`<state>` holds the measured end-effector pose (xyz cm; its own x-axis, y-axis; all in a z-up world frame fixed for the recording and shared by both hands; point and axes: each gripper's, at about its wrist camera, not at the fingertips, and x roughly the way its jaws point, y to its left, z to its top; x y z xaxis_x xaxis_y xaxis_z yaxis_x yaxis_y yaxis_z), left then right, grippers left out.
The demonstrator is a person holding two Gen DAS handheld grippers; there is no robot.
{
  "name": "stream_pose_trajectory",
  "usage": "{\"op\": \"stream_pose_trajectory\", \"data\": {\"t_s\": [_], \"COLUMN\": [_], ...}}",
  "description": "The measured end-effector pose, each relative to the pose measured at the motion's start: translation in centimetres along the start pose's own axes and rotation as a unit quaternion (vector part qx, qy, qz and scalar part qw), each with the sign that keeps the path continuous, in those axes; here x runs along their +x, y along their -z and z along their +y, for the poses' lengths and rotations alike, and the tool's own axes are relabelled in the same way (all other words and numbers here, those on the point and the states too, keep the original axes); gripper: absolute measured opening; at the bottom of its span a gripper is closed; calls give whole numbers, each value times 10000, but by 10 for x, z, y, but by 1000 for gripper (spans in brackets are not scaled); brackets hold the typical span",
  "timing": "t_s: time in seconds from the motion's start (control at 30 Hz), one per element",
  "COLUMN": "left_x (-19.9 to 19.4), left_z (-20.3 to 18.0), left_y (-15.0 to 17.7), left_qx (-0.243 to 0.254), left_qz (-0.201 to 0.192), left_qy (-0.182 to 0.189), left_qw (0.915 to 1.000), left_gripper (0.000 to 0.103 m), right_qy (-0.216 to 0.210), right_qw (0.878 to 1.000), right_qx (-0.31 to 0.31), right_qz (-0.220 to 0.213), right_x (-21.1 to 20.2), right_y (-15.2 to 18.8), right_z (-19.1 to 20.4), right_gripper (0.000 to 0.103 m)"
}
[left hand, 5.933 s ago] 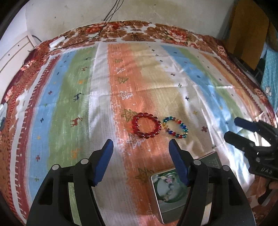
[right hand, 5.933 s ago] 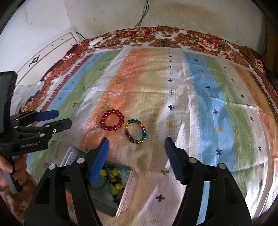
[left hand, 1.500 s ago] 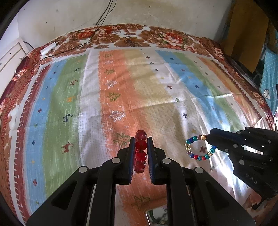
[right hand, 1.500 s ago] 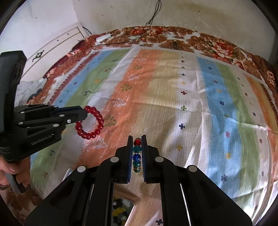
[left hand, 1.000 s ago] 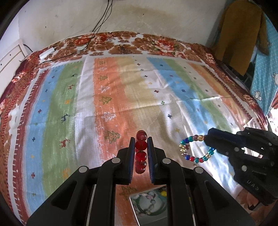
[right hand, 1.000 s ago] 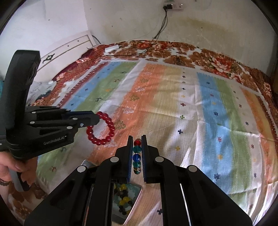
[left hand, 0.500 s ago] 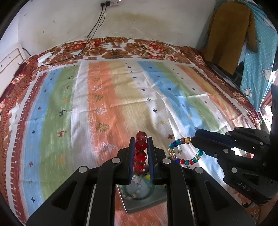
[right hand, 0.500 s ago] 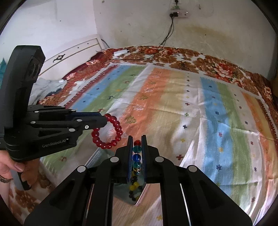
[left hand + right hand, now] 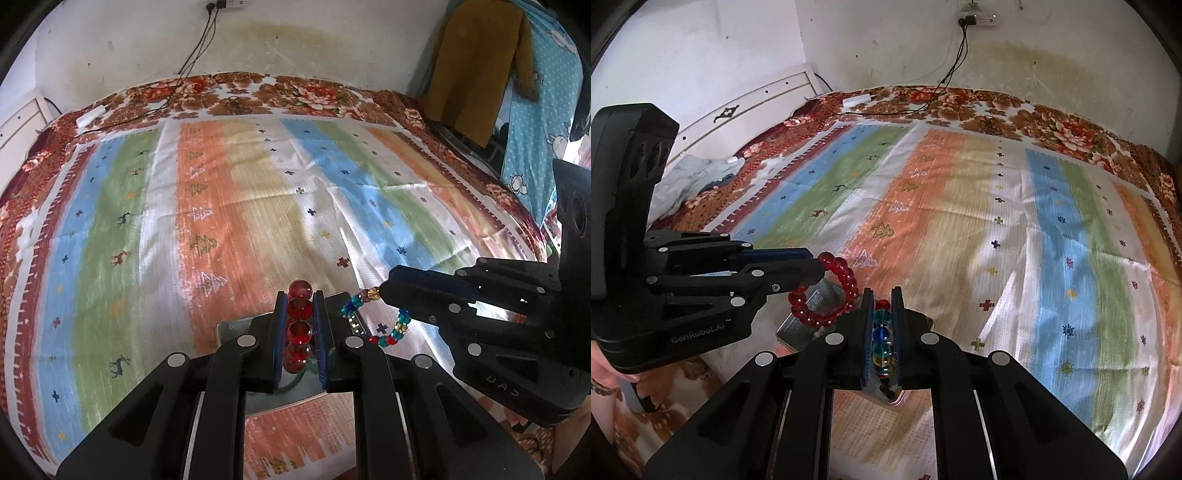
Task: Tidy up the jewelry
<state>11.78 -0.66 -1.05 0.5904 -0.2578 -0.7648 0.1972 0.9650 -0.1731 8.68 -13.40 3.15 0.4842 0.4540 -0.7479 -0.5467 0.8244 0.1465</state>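
Observation:
My left gripper is shut on a red bead bracelet, which also hangs from it in the right wrist view. My right gripper is shut on a multicolour bead bracelet, which also shows in the left wrist view. Both bracelets are held in the air above an open metal tin on the bed. The tin also shows under the grippers in the right wrist view; beads lie inside it, mostly hidden by the fingers.
A striped blanket covers the bed. A white power strip and black cables lie at its far edge. A white headboard and crumpled clothes are at the left. A brown garment hangs at the right.
Both grippers closed on the bracelets that lay on the blanket and lifted them. Over the last second both have drawn back and now hold them above the tin.

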Motion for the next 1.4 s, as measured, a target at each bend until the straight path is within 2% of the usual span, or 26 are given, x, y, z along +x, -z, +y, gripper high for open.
{"op": "stream_pose_trajectory", "data": {"t_s": [0.1, 0.17, 0.2, 0.27, 0.43, 0.5, 0.57, 0.67, 0.73, 0.83, 1.0, 1.13, 1.2, 1.4], "left_x": [-1, -4, -5, -8, -15, -17, -18, -23, -27, -31, -37, -42, -44, -46], "left_z": [6, 11, 13, 16, 17, 16, 13, 10, 9, 10, 9, 5, 4, -3], "left_y": [2, 2, 3, 4, 10, 13, 17, 22, 25, 33, 43, 51, 54, 61], "left_qx": [-109, -217, -264, -307, -315, -280, -207, -178, -163, -183, -181, -46, -54, 140], "left_qz": [3, -50, -63, -82, -116, -113, -113, -156, -201, -240, -295, -410, -487, -527], "left_qy": [47, 19, 34, 2, 9, 36, 33, 3, 11, -11, 48, -54, -108, -201], "left_qw": [9999, 9998, 9996, 9995, 9994, 9995, 9997, 9997, 9997, 9995, 9994, 9991, 9987, 9983], "left_gripper": [14, 18, 19, 20, 24, 34, 41, 41, 42, 53, 81, 89, 98, 97], "right_qy": [71, 70, 96, 134, 196, 209, 258, 249, 239, 178, 89, 84, 102, 80], "right_qw": [10000, 10000, 10000, 9998, 9995, 9994, 9992, 9992, 9992, 9990, 9985, 9982, 9978, 9964], "right_qx": [-32, -18, -7, 19, 105, 101, 81, 53, 91, 112, 97, 104, 172, 259], "right_qz": [62, 24, -14, -110, -241, -261, -295, -298, -299, -392, -530, -592, -634, -804], "right_x": [1, -1, -3, -7, -17, -20, -22, -25, -28, -36, -47, -53, -56, -65], "right_y": [3, 5, 5, 6, 10, 13, 16, 21, 26, 33, 42, 49, 51, 58], "right_z": [1, 1, 1, -1, -5, -5, -5, -6, -8, -10, -9, -9, -11, -13], "right_gripper": [10, 13, 24, 36, 36, 48, 52, 54, 59, 68, 85, 90, 91, 96]}}
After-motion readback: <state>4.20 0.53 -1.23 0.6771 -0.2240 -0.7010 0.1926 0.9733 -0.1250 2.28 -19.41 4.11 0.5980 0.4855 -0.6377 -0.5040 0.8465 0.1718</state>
